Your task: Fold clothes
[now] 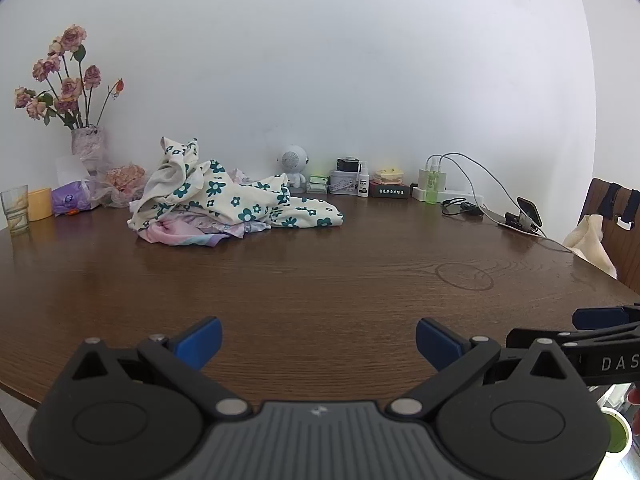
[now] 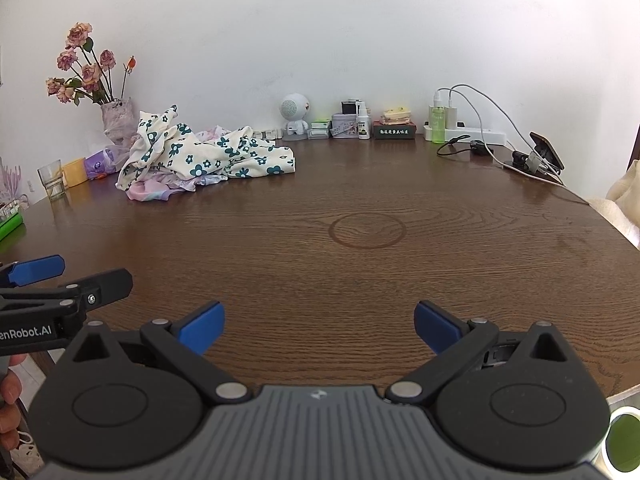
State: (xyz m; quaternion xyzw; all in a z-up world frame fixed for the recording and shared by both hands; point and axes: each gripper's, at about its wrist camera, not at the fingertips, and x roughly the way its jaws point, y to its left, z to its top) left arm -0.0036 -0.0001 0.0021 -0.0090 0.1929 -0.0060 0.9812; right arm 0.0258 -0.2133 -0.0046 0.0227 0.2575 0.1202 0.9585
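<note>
Far left edge: a vase of dried roses (image 1: pixel 86 142) stands at the wall, with a glass (image 1: pixel 15 208) and a yellow cup (image 1: pixel 40 203) in front of it on the counter (image 1: pixel 320 280).
Clothes pile: a cream floral garment (image 1: pixel 224 196) lies crumpled on top of a pink and lilac piece (image 1: pixel 180 236) at the back left of the counter, close to the vase and well apart from both grippers.
Pile's long axis: it runs roughly side to side, parallel to the wall, with the floral piece trailing out toward the right.
Left gripper (image 1: pixel 319 338): the fingers stand wide apart with nothing between them — it hovers over the near edge, tilted slightly down.
Direction from left gripper: the pile lies ahead and to the left, across a bare stretch of wood.
Right gripper (image 2: pixel 319 326): its fingers are also spread fully and hold nothing; it sits just beside the left one, over the same near edge.
Direction from right gripper: the pile lies ahead and further off to the left.
Nearer hand: the left, by my reading — the pile lies on its side.
Back right: a white speaker figure (image 1: pixel 294 164), small boxes, a power strip (image 1: pixel 448 196) with cables and a propped phone (image 1: pixel 528 212).
Stage: folding not yet begun, nothing laid flat.
</note>
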